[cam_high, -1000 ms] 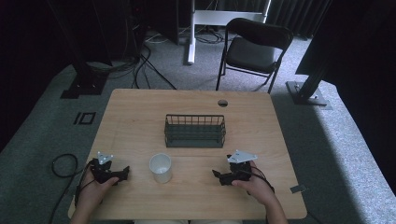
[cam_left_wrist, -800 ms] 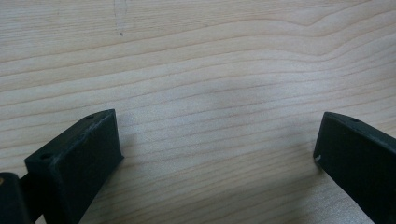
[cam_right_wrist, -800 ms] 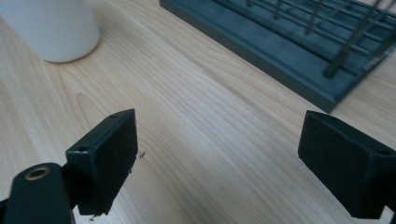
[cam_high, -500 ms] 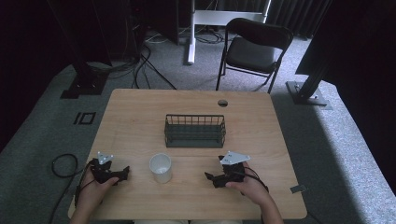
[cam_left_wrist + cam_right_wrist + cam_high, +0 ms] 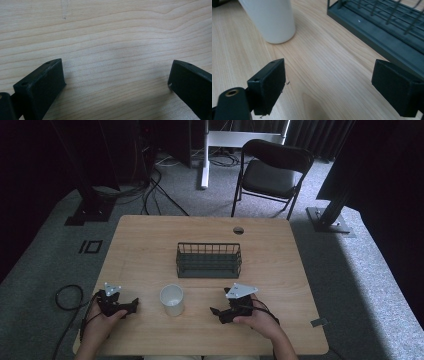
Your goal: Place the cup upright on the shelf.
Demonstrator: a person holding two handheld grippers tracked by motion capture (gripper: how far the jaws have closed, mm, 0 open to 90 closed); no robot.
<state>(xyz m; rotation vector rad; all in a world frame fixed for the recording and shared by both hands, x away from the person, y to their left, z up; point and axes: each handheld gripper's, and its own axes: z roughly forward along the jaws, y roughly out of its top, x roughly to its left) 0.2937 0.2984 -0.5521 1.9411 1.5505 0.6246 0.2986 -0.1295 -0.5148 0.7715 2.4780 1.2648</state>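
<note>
- My right hand-held gripper [image 5: 218,312] sits low in the lower middle of the high view, jaws spread wide with nothing between them, and I'd say that's so it can close around something.
- In the right gripper view its jaws [image 5: 329,87] frame bare wood, with the white cup [image 5: 270,18] at upper left just beyond the left jaw, so I judge the cup is what I'm lined up on.
- My left hand-held gripper [image 5: 131,306] rests at lower left of the high view, jaws also apart and empty; the left gripper view has only desk [image 5: 107,37] grain between them [image 5: 115,82], so it looks parked.
- The cup [image 5: 172,299] stands upright, bottom centre of the high view, between my two grippers, near both and touching neither.
- Behind it, mid-frame, the dark wire basket [image 5: 209,260] sits empty, open side up; it may be where the cup goes, though I can't be sure.
- In the right gripper view the basket [image 5: 384,27] runs across the upper right.
</note>
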